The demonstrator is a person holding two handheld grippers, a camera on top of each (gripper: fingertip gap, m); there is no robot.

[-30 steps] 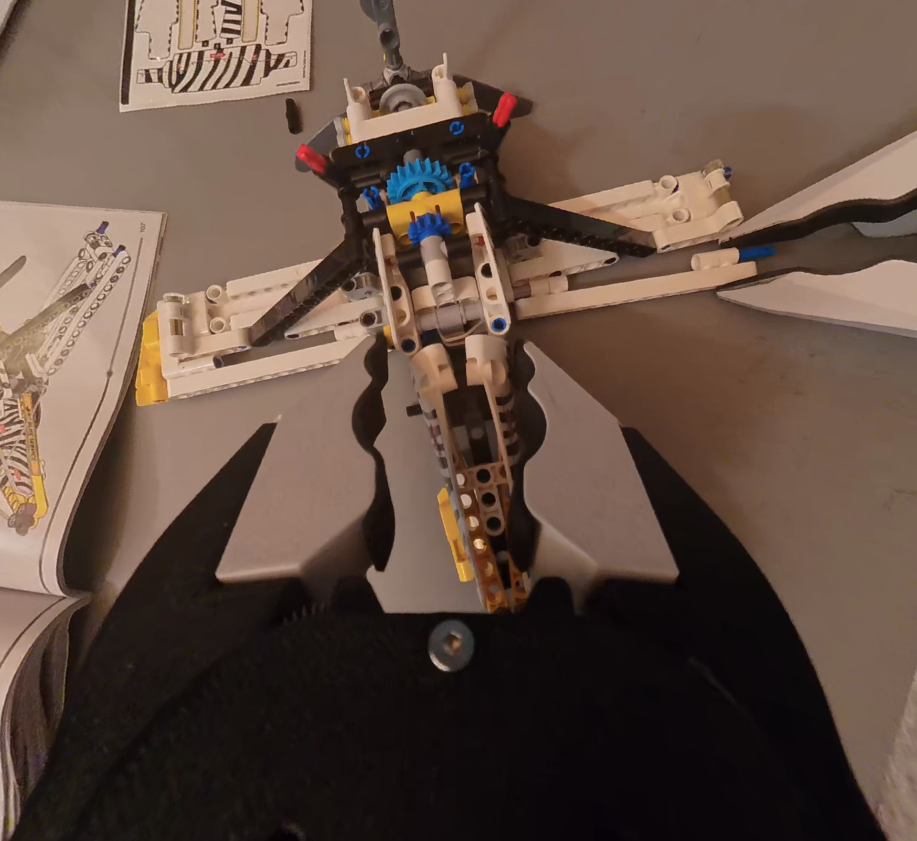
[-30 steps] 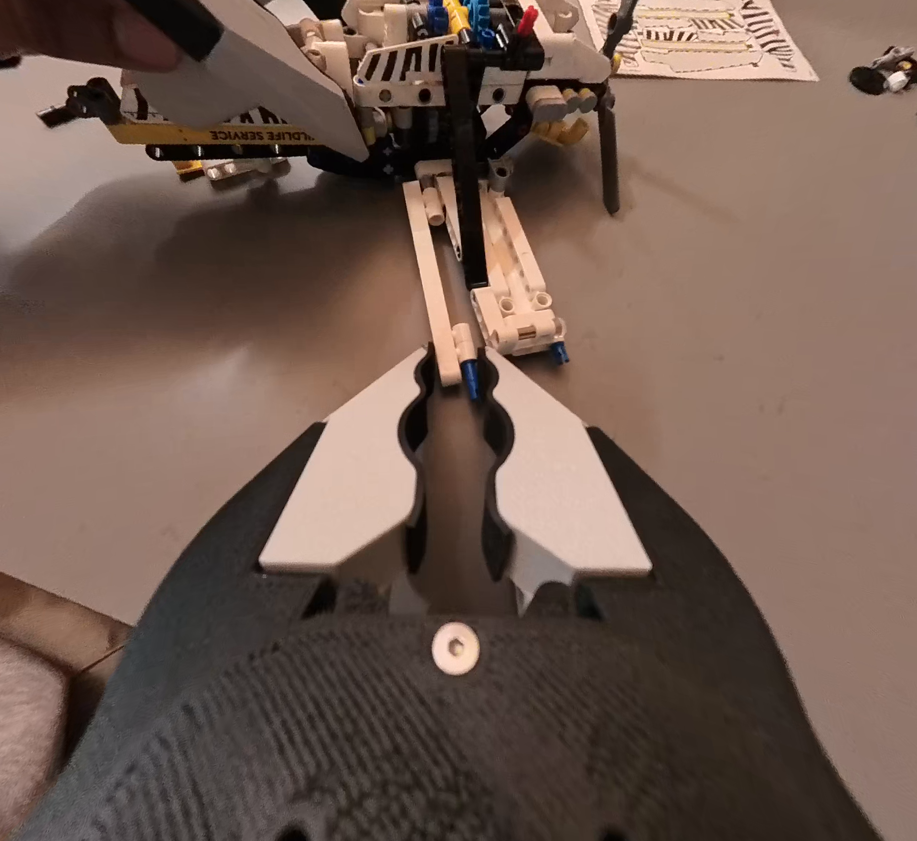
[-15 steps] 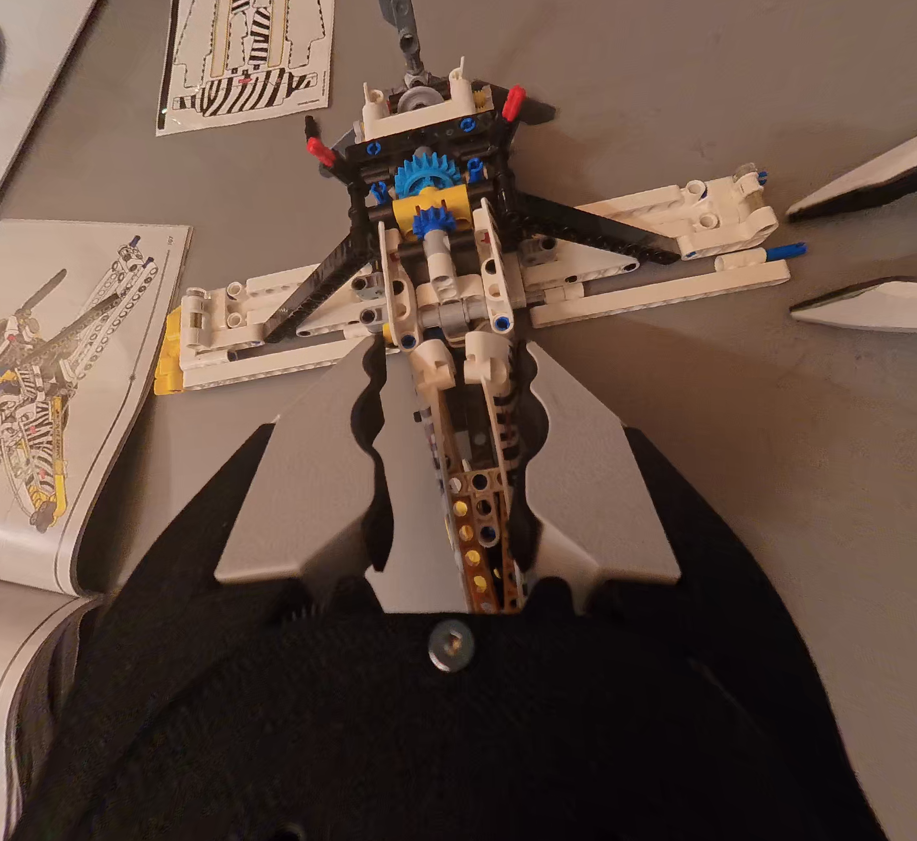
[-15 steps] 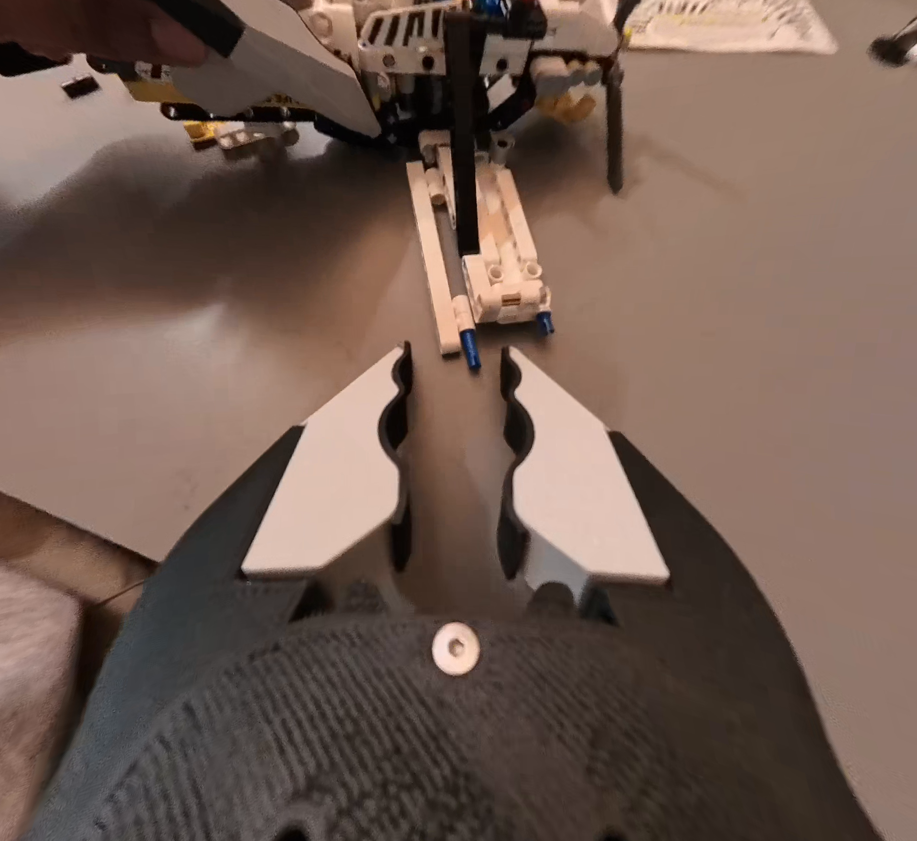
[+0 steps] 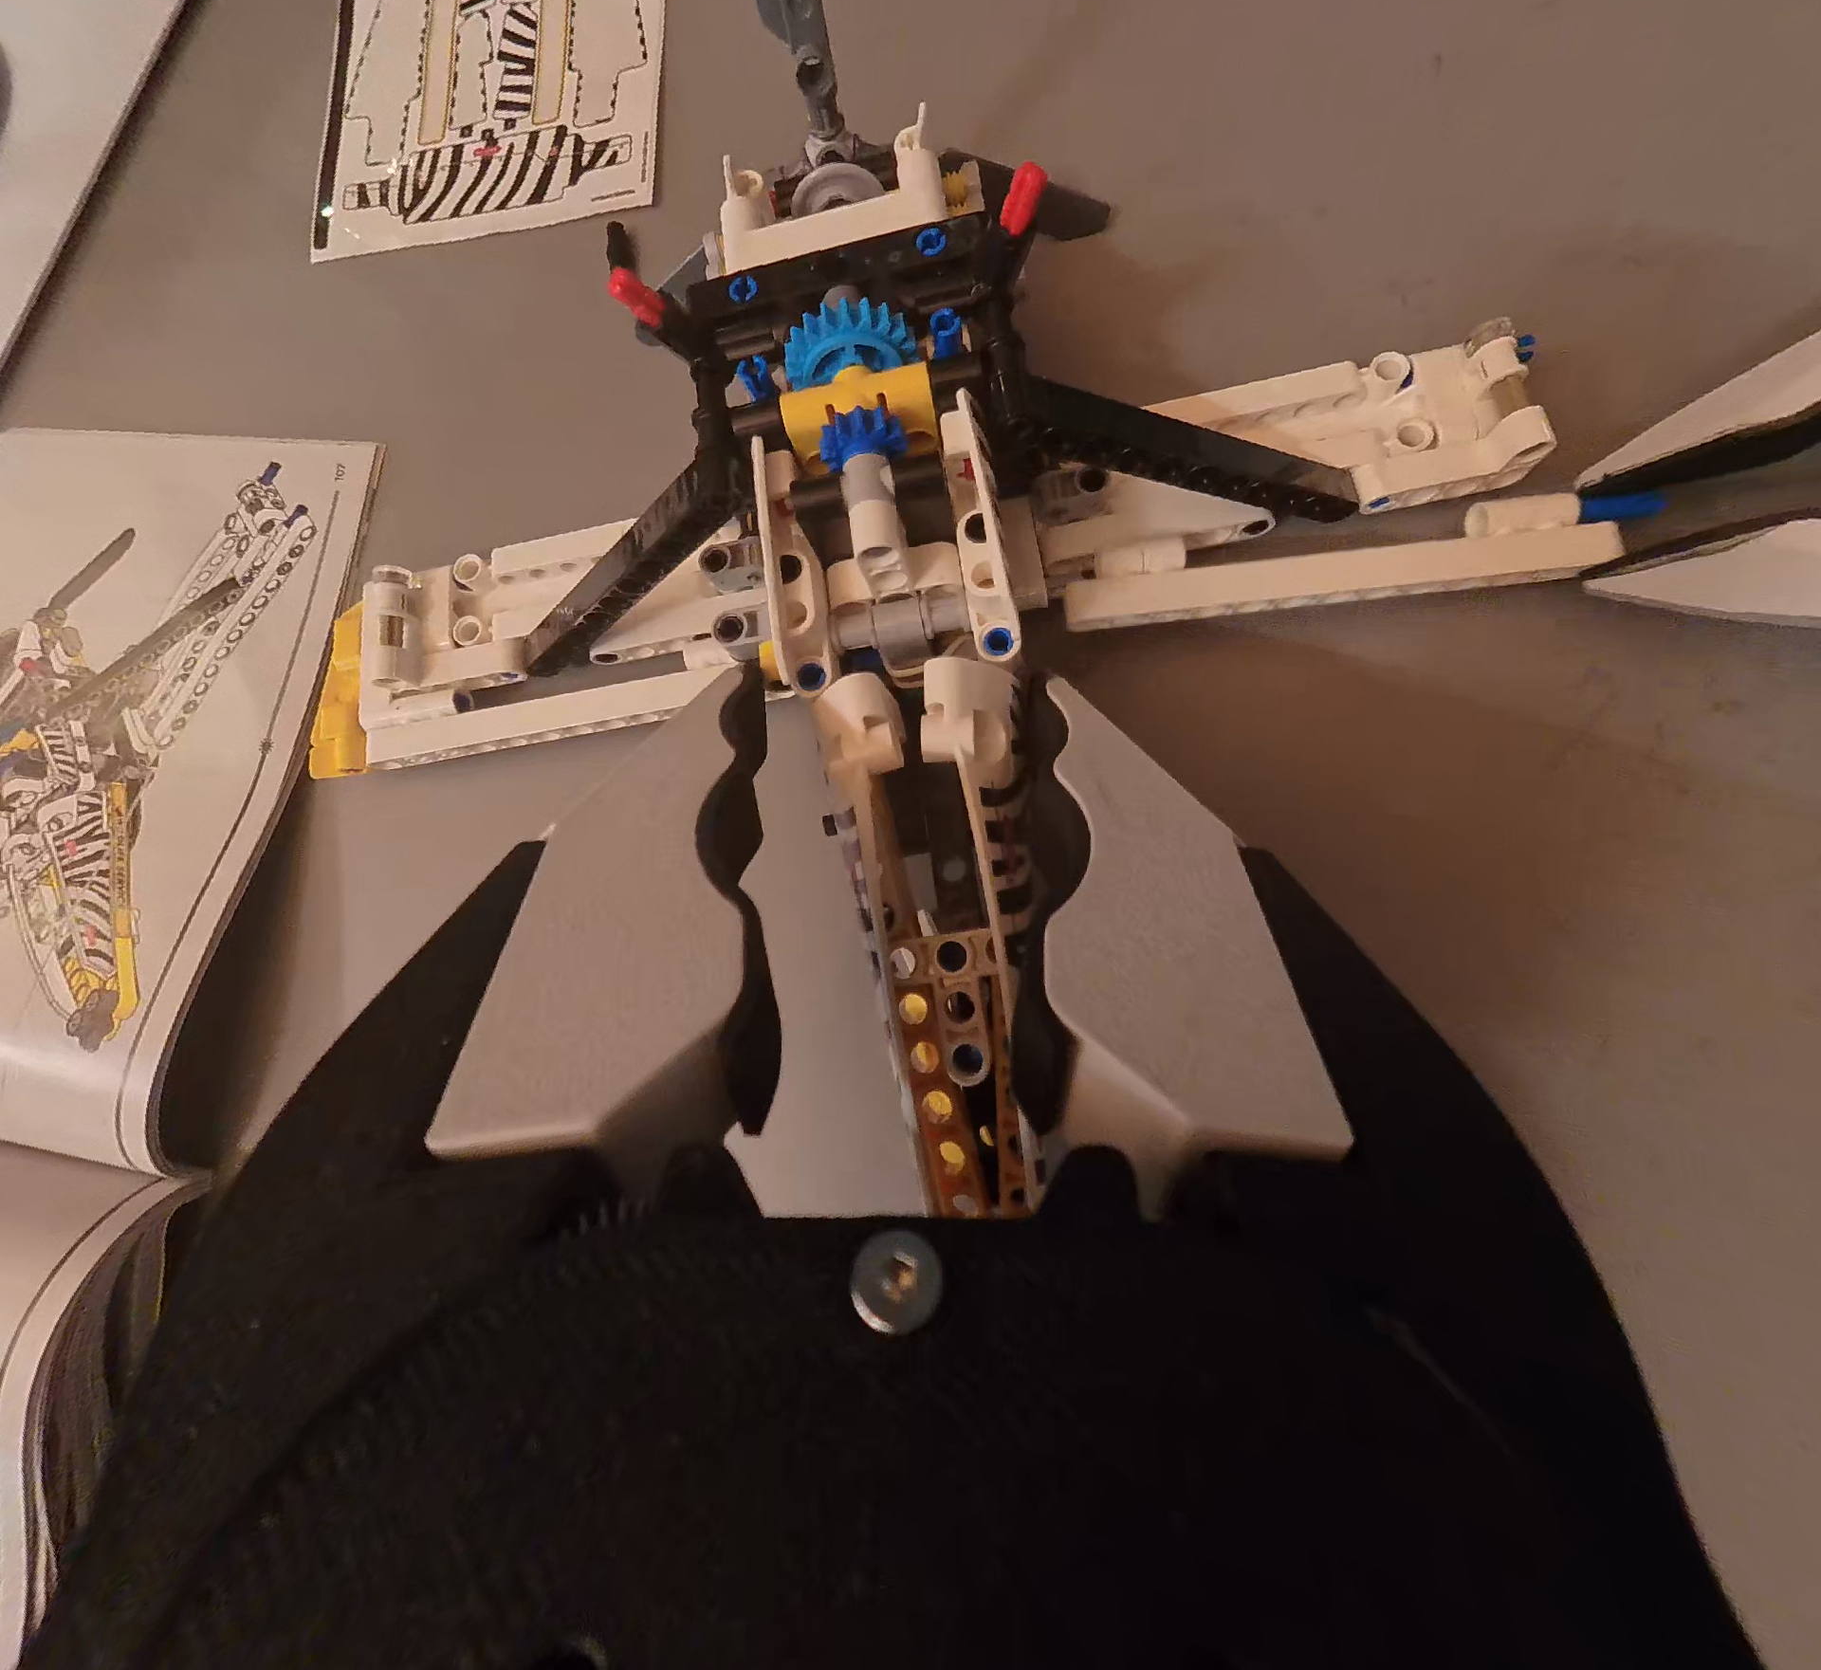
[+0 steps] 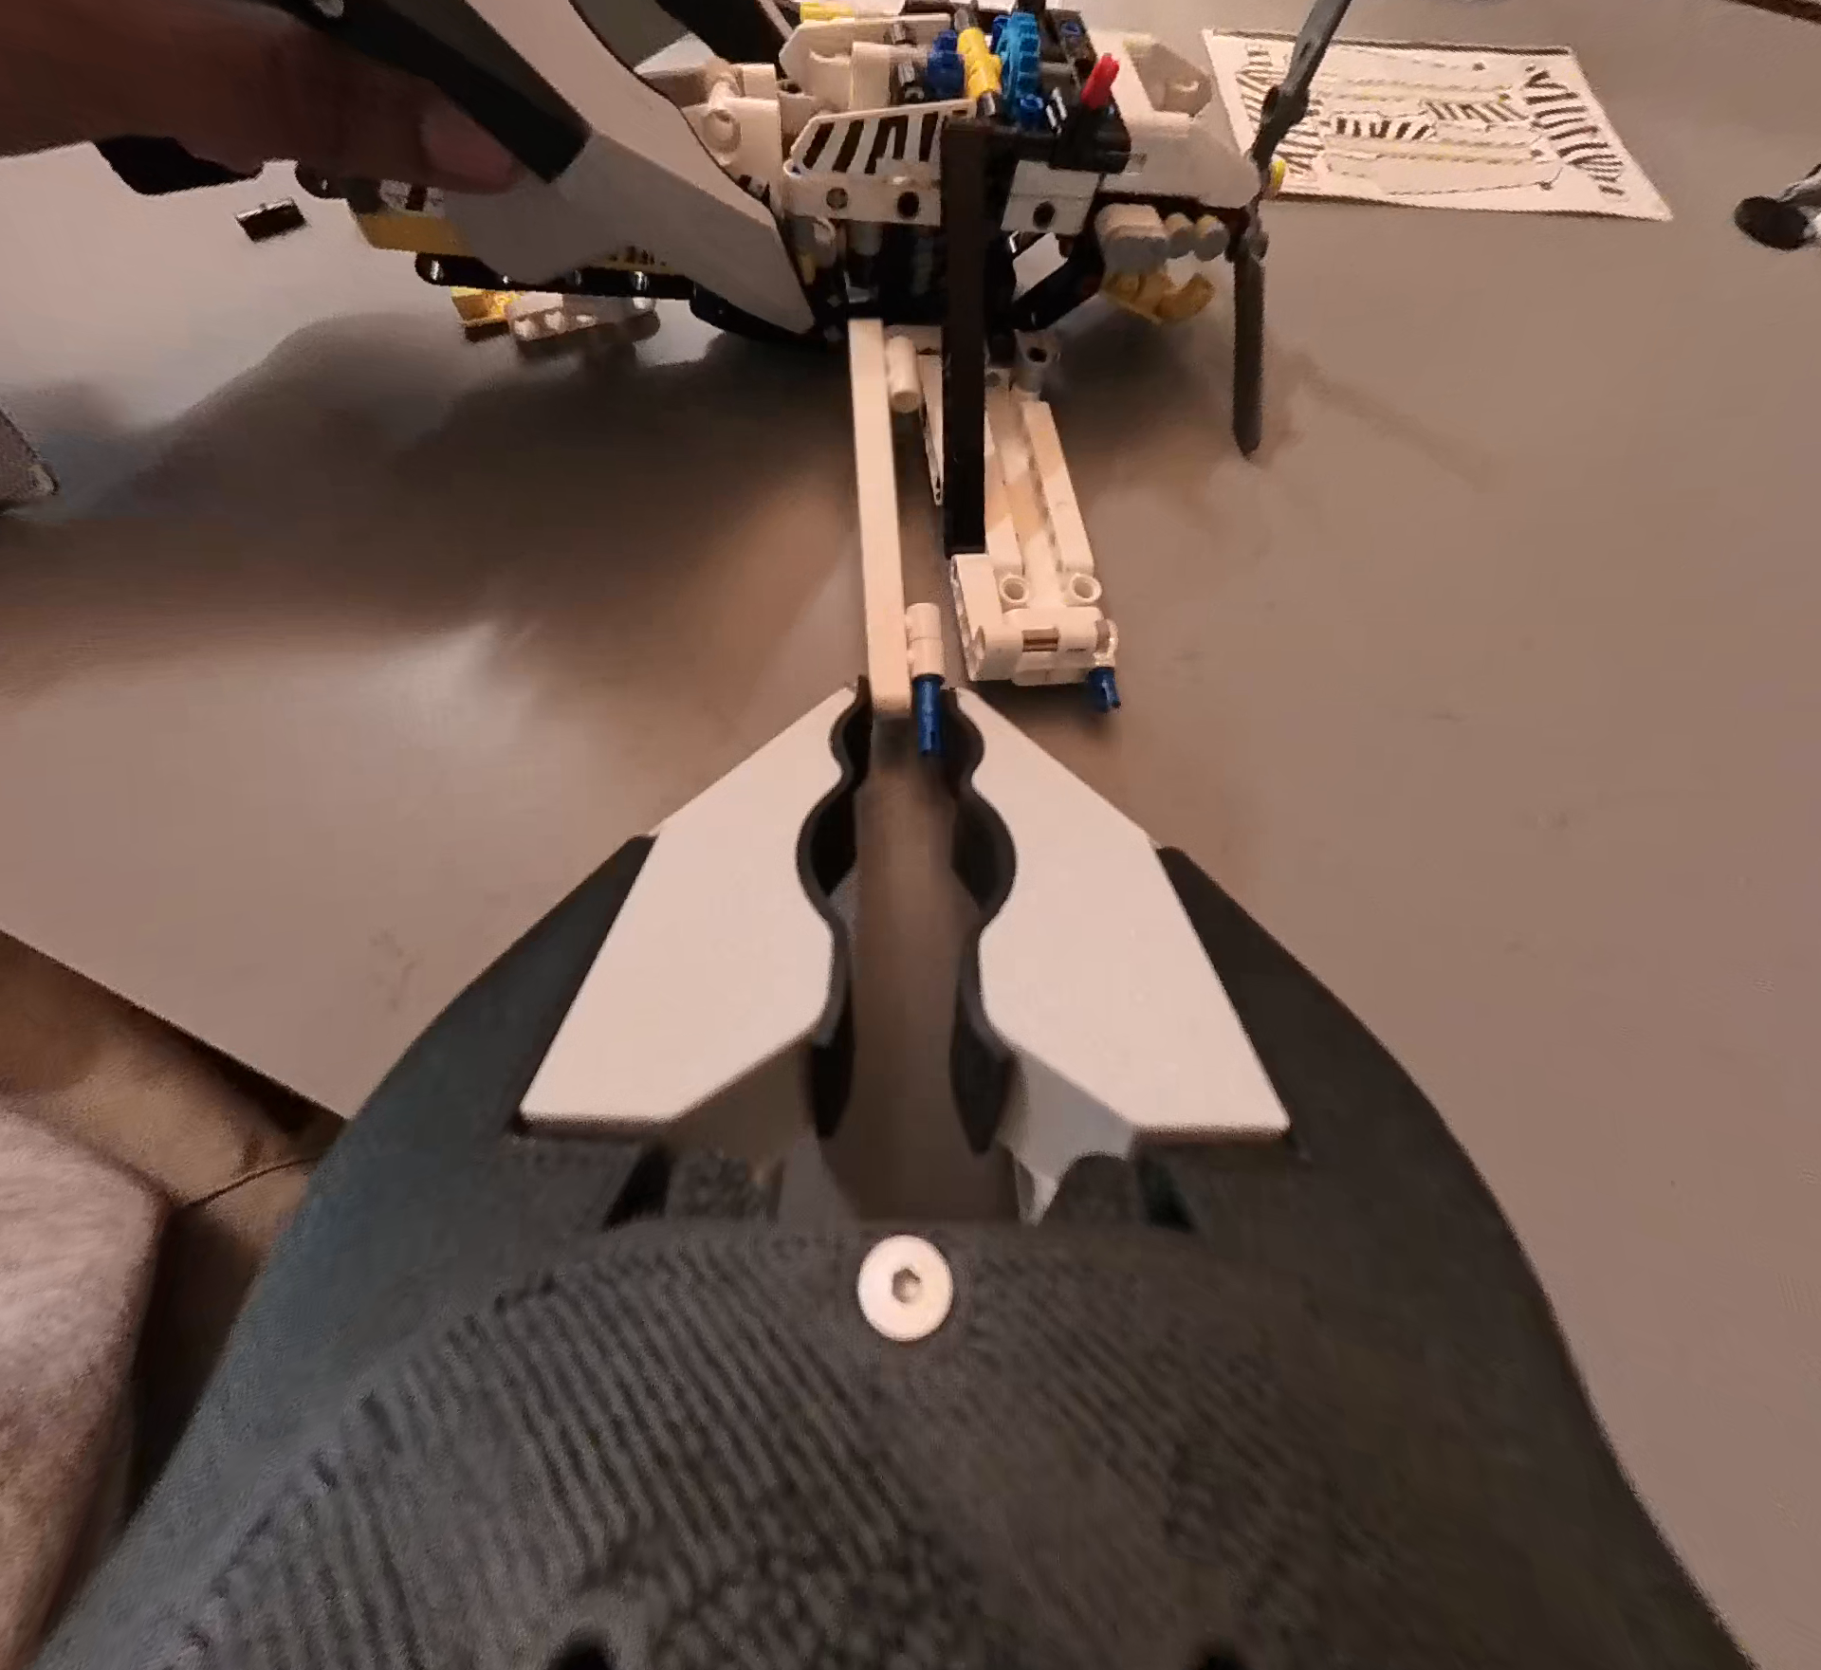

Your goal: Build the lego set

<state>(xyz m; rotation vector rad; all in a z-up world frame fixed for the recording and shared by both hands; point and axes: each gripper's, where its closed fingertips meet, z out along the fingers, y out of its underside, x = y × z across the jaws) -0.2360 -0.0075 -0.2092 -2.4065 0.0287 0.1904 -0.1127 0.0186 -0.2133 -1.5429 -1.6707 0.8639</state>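
Lego plane [image 5: 867, 480] – white/black body, zebra sides, blue gears, grey prop.

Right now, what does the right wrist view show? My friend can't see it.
The right gripper has its jaws around the tip of a long white beam and its blue pin, though they may not be squeezing yet. The beam sticks out of a half-built lego plane on a grey table. The left gripper holds the plane's far end.
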